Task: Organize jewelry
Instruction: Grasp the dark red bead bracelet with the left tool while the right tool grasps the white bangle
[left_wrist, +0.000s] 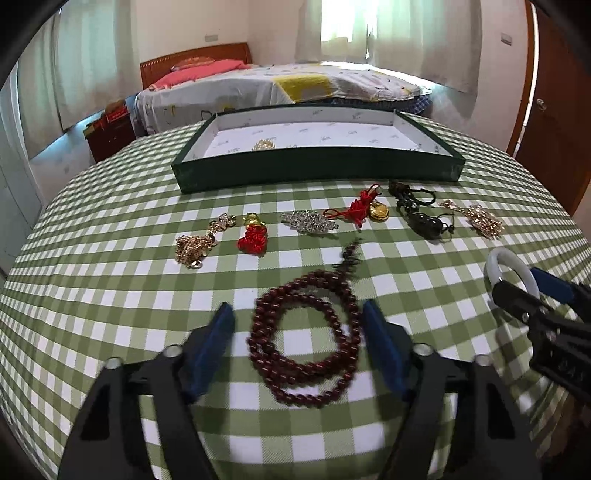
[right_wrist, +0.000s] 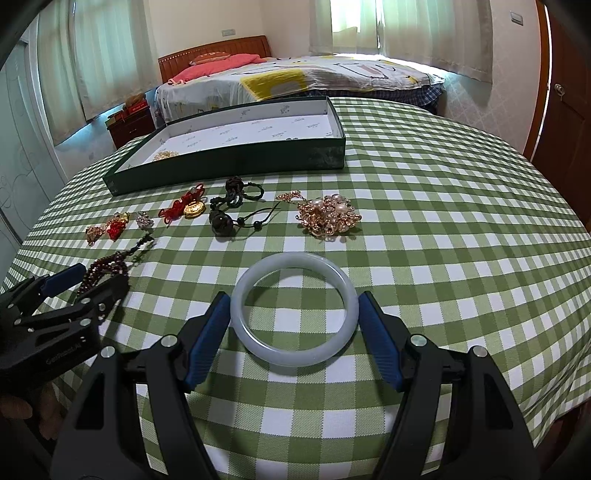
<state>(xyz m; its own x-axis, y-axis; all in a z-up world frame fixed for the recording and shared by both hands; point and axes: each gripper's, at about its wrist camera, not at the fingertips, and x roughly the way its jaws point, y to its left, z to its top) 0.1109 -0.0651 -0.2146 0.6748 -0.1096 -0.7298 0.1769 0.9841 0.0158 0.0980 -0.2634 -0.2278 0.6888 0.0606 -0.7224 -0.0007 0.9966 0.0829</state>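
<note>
The right gripper (right_wrist: 293, 325) clasps the bangle (right_wrist: 294, 310), rigid, slick, breakable, across its outer rim; the left gripper (left_wrist: 299, 343) straddles limp beads (left_wrist: 304, 339), unclamped.

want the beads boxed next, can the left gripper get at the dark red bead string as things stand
Probably yes: the bead string already lies between the left gripper's fingers, nothing covering it.

one green box (left_wrist: 317, 170), one white bangle (right_wrist: 294, 309), one bead string (left_wrist: 306, 339), seven ornaments.
</note>
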